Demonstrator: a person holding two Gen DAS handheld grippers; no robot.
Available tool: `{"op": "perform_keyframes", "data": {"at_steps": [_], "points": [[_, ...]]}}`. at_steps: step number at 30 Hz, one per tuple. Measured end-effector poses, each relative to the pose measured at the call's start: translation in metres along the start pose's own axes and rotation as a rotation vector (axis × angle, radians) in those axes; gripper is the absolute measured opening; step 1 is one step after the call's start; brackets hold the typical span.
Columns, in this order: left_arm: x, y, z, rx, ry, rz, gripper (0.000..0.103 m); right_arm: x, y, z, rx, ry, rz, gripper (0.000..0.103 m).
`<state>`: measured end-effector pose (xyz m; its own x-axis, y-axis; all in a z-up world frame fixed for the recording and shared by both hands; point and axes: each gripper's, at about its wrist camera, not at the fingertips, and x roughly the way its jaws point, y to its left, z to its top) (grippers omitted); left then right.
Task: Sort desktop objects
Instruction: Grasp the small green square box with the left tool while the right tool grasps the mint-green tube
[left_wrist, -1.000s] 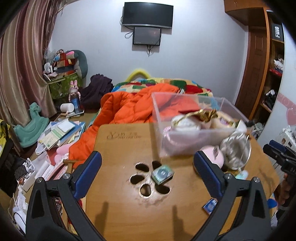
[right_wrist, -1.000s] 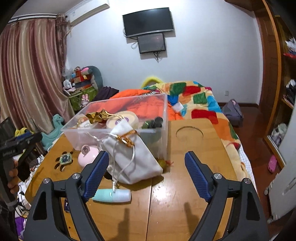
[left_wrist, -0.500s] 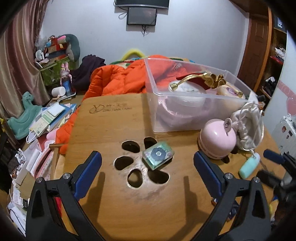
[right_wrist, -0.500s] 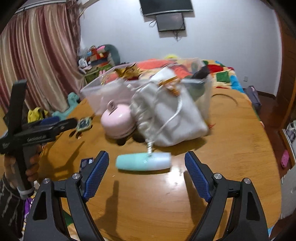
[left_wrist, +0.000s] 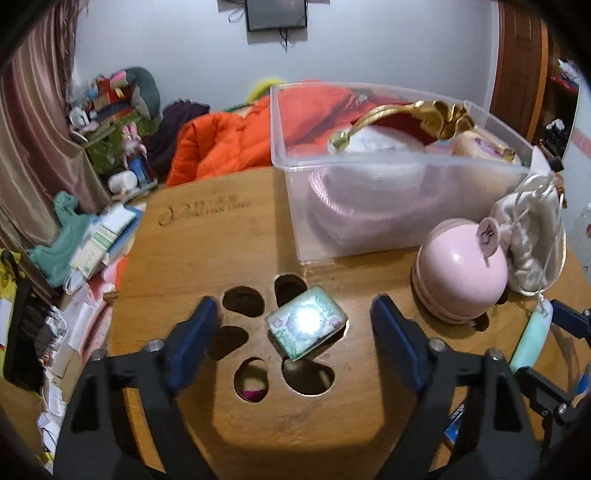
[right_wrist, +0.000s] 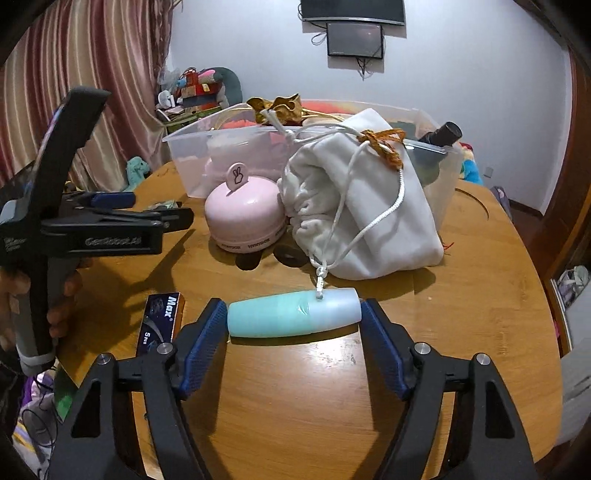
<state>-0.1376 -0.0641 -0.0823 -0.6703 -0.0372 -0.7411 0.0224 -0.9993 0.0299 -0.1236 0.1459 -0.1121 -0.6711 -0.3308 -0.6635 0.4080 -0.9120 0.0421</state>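
My left gripper (left_wrist: 293, 325) is open, its blue fingers on either side of a small green patterned tin (left_wrist: 306, 322) that lies over the flower-shaped holes in the wooden table (left_wrist: 207, 236). My right gripper (right_wrist: 293, 325) is open around a mint-green bottle (right_wrist: 293, 313) lying on its side; both fingers stand at its ends, whether touching I cannot tell. The bottle also shows in the left wrist view (left_wrist: 532, 339). A clear plastic bin (left_wrist: 388, 192) holds several items.
A pink dome-shaped gadget (right_wrist: 245, 218) and a white drawstring pouch (right_wrist: 365, 218) stand in front of the bin (right_wrist: 207, 147). A dark "Max" box (right_wrist: 160, 321) lies left of the bottle. The left gripper's body (right_wrist: 74, 229) is at the left.
Both grippers have moved down and forward. The left one now straddles the green tin; the right one now straddles the mint bottle. Both jaws have narrowed.
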Motion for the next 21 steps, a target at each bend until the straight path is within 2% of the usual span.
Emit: {"op": "perform_keyframes", "data": {"at_steps": [5, 7, 11, 16, 21], "points": [[-0.005, 0.004, -0.002, -0.022, -0.016, -0.009, 0.057, -0.004, -0.004, -0.002, -0.007, -0.003, 0.019, 0.071], [-0.007, 0.001, -0.005, -0.007, -0.029, -0.010, 0.042, -0.007, -0.006, -0.003, 0.004, -0.008, 0.030, 0.071], [-0.010, -0.003, -0.007, 0.013, -0.036, 0.009, 0.040, -0.015, -0.013, -0.002, 0.035, -0.032, 0.052, 0.071], [-0.018, -0.002, -0.011, -0.012, -0.041, -0.022, 0.040, -0.023, -0.020, 0.002, 0.059, -0.061, 0.046, 0.071], [-0.037, -0.010, -0.014, -0.003, -0.083, -0.048, 0.040, -0.029, -0.028, 0.005, 0.080, -0.083, 0.046, 0.071]]}}
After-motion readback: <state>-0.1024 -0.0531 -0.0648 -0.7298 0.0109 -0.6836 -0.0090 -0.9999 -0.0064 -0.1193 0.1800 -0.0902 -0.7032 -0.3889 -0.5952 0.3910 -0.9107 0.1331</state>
